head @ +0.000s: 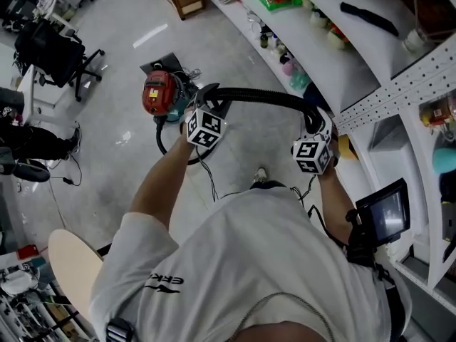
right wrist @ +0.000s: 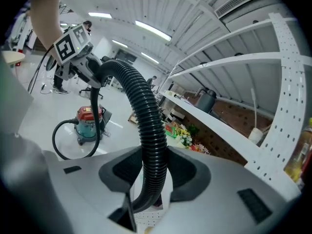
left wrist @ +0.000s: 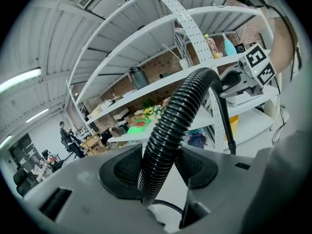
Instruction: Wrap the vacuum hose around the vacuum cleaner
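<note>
The vacuum cleaner [head: 159,92], red on top with a teal body, stands on the grey floor ahead of me; it also shows in the right gripper view [right wrist: 89,123]. Its black ribbed hose [head: 263,98] arches in the air between my two grippers. My left gripper [head: 211,97] is shut on the hose [left wrist: 170,130] near the vacuum's side. My right gripper [head: 313,125] is shut on the hose [right wrist: 148,130] further along, close to the shelves. A thinner black loop [right wrist: 63,140] lies on the floor by the vacuum. Each gripper view shows the other gripper: the right [left wrist: 243,77], the left [right wrist: 80,57].
White shelving [head: 335,48] loaded with bottles and packets runs along the right. A black office chair [head: 53,52] stands at the far left and a round wooden tabletop [head: 75,269] at the lower left. A small monitor [head: 385,212] sits at my right. Thin cables [head: 210,184] trail on the floor.
</note>
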